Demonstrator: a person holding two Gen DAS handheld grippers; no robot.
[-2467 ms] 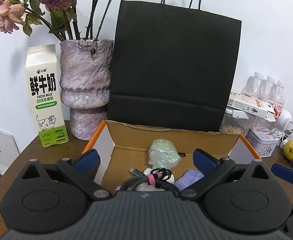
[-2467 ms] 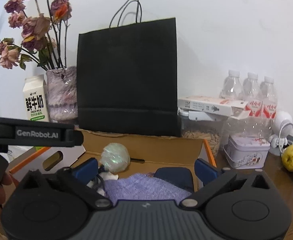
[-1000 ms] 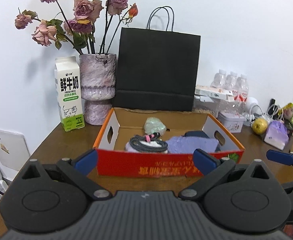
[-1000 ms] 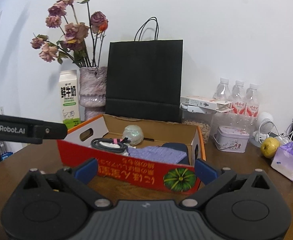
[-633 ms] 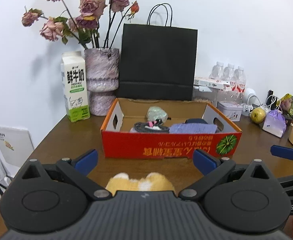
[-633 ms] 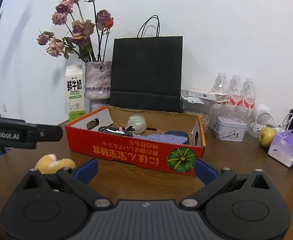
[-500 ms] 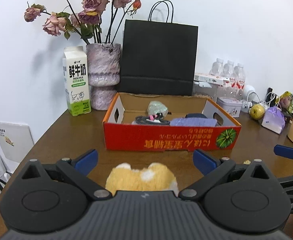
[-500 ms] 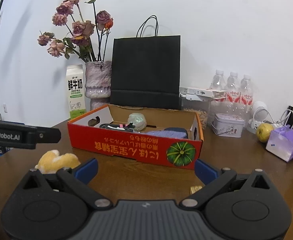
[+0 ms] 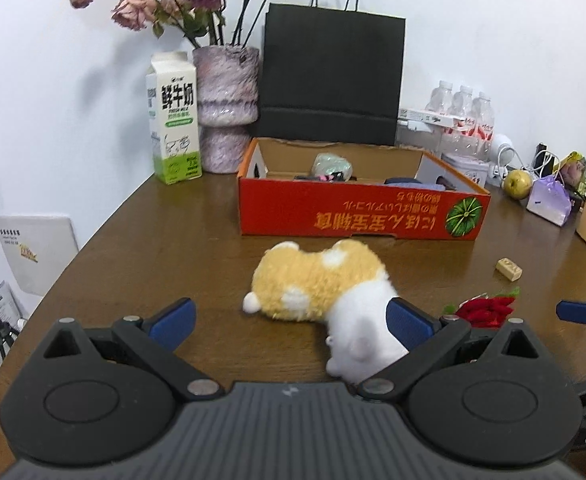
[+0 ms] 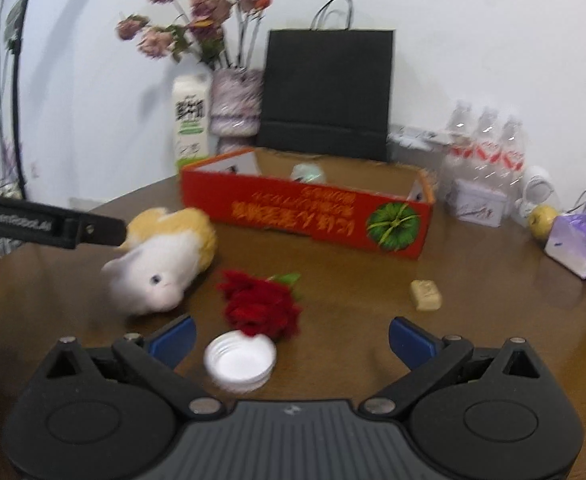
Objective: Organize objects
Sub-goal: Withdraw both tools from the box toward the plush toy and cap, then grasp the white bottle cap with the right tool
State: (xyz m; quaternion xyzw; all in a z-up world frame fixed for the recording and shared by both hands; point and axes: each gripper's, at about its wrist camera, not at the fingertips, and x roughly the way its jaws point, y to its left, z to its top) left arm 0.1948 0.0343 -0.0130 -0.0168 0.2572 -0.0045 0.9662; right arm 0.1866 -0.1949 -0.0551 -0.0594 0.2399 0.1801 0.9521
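Several items are lying loose on the tabletop in front of the red box, apparently waiting to be sorted into it: a plush toy, a red fabric flower, a white cap and a small tan block. The left hand-held gripper is hovering low with its jaws spread wide, empty, its right finger just beside the toy's white end. The right hand-held gripper is also gaping and empty, angled down over the cap and flower.
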